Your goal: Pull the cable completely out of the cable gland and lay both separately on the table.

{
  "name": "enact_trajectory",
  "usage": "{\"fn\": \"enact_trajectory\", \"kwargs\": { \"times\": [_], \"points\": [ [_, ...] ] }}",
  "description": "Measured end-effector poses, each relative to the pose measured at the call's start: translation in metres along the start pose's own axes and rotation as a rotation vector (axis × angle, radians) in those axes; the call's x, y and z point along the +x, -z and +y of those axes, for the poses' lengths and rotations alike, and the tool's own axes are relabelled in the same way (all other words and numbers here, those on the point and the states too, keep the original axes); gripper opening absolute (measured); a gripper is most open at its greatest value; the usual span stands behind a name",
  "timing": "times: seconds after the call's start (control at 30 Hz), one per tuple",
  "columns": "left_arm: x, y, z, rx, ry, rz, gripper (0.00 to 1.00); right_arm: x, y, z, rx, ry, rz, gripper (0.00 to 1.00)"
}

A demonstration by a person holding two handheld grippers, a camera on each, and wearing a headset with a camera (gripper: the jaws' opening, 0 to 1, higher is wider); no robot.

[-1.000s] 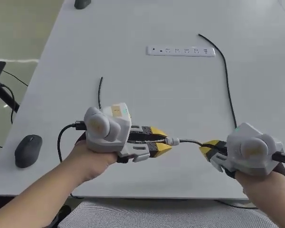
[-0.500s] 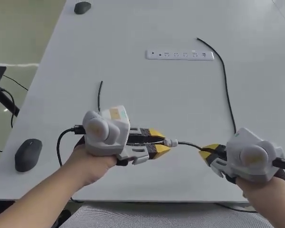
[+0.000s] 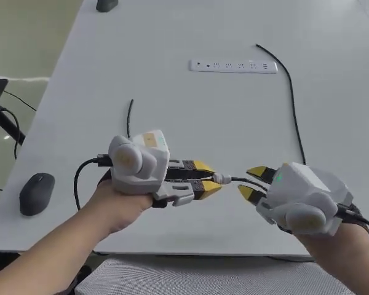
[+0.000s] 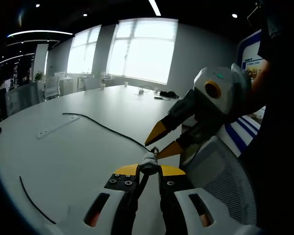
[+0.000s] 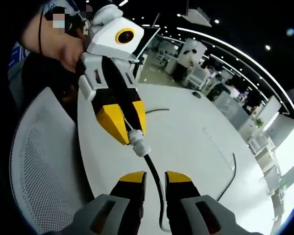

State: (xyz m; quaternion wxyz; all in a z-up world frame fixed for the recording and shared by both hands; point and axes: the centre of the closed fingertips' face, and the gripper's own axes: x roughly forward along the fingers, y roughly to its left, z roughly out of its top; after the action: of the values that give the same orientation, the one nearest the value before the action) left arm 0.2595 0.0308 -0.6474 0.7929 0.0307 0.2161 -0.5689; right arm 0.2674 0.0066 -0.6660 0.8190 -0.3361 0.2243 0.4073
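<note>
The white cable gland (image 3: 220, 179) sits between the yellow tips of my left gripper (image 3: 210, 178), which is shut on it above the table's near edge. In the left gripper view the gland (image 4: 148, 162) is clamped at the tips of that gripper (image 4: 149, 170). A black cable (image 3: 238, 180) runs right out of the gland. My right gripper (image 3: 251, 183) stands open close to the gland, its jaws either side of the cable without gripping it. The right gripper view shows the cable (image 5: 156, 178) passing loose through that gripper (image 5: 155, 177), with the gland (image 5: 138, 143) just ahead.
A white power strip (image 3: 234, 66) lies at the back with its black lead (image 3: 292, 98) running toward the right edge. A short black wire (image 3: 130, 117) lies left of centre. A dark mouse (image 3: 35, 193) rests at the left edge. A mesh chair back (image 3: 190, 276) is below.
My right gripper has let go of the cable, opened, and moved left toward the gland. The left gripper still holds the gland in about the same place.
</note>
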Motion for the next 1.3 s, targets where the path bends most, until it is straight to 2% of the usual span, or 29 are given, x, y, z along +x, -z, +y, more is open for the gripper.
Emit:
{"fn": "enact_trajectory", "kwargs": {
  "times": [0.23,0.47,0.8,1.03,1.2,1.3],
  "points": [
    [-0.001,-0.002,0.003,-0.004,-0.004,-0.005,0.15,0.002,-0.008,-0.003,-0.021,0.014,-0.009,0.03],
    [0.001,-0.001,0.004,-0.012,0.004,-0.008,0.15,0.003,-0.010,-0.003,-0.043,0.017,-0.005,0.03],
    [0.002,-0.001,0.003,-0.016,0.012,-0.006,0.15,0.003,-0.006,-0.003,0.033,0.010,-0.009,0.01],
    [0.003,0.000,0.000,0.011,0.013,0.001,0.15,0.003,-0.002,-0.002,0.100,0.014,-0.019,0.00],
    [0.001,-0.001,0.000,0.012,0.007,-0.004,0.15,0.000,0.007,-0.007,0.173,0.028,-0.014,0.00],
    [0.002,-0.001,-0.003,0.019,0.009,-0.004,0.15,-0.001,0.014,-0.007,0.189,0.029,-0.006,0.00]
  ]
}}
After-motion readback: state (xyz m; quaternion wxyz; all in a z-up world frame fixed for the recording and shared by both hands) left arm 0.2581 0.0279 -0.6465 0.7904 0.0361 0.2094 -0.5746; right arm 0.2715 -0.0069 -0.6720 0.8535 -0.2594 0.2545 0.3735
